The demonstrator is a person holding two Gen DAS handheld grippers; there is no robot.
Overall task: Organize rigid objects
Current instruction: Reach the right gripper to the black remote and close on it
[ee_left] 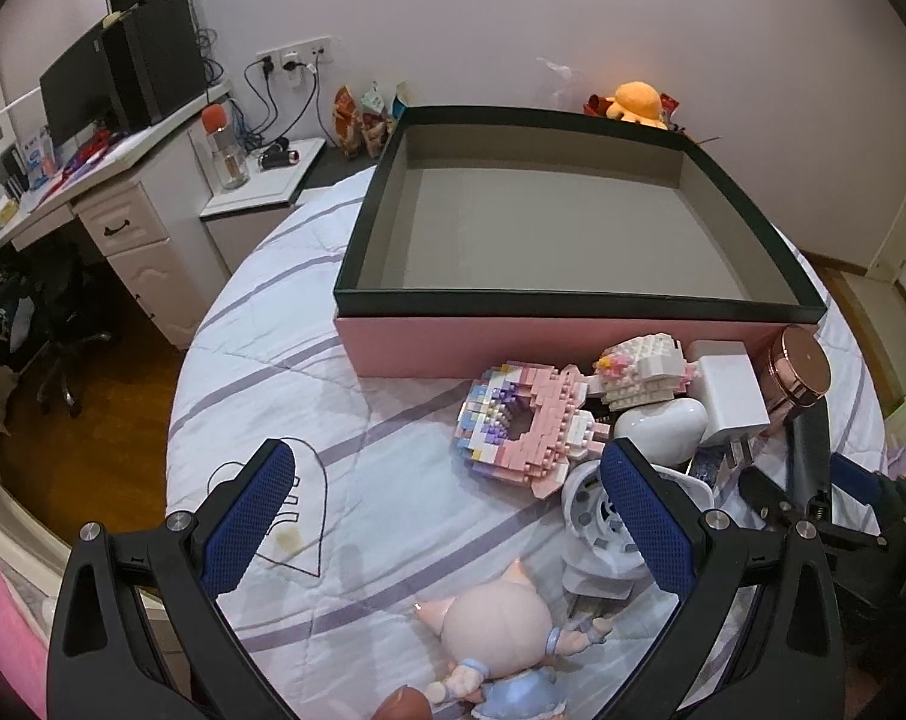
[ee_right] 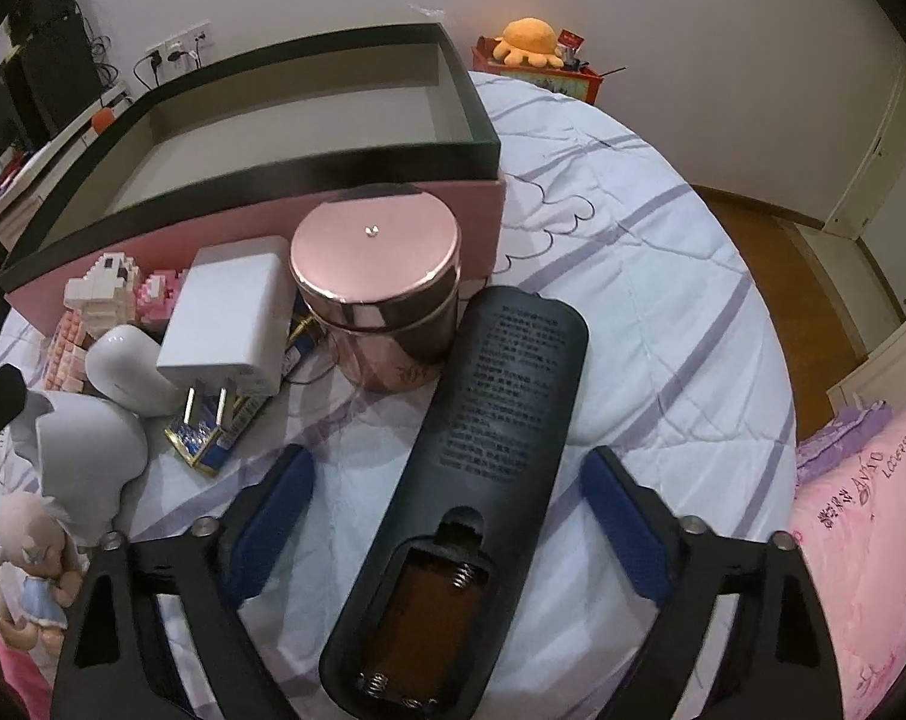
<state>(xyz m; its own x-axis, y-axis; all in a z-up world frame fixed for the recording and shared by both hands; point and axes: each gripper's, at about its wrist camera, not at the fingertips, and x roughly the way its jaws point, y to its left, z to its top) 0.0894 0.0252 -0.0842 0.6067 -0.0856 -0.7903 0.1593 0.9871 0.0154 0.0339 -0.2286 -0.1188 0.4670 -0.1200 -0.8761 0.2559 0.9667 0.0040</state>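
Observation:
A black remote (ee_right: 489, 420) lies face down on the bed with its battery bay uncovered. My right gripper (ee_right: 450, 519) straddles its lower half, open, and neither pad touches it. Behind it stand a rose-gold tin (ee_right: 381, 294), a white charger plug (ee_right: 231, 318) and a white heart-shaped piece (ee_right: 129, 372). My left gripper (ee_left: 450, 516) is open over the sheet, just short of a pink brick model (ee_left: 525, 426) and a white brick model (ee_left: 645, 372). A small doll (ee_left: 495, 636) lies under it. The empty pink box with a black rim (ee_left: 573, 300) sits behind the pile.
A white eggshell-like piece (ee_right: 87, 456) and a blue-gold packet (ee_right: 207, 438) lie left of the remote. A pink pillow (ee_right: 861, 528) sits at the right. A desk (ee_left: 123, 180) and nightstand (ee_left: 261, 192) stand left of the bed, over wooden floor. An orange plush (ee_left: 636, 99) rests at the wall.

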